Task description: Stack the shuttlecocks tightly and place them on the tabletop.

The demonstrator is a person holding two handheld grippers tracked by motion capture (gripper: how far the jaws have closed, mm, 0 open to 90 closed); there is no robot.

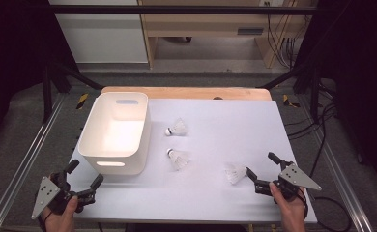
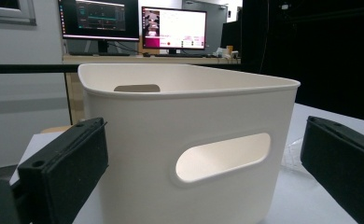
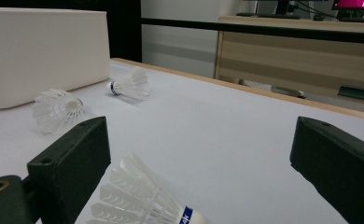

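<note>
Here, right hand-held gripper open around nearest shuttlecock, left hand-held gripper open facing bin.

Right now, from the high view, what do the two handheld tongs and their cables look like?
Both are black two-jaw tools. The left tongs and the right tongs each carry a grey three-cornered plate with small holes on top. Their jaws are thick, blocky black pads. A black cable trails from the right one. No sleeves show on either forearm.
</note>
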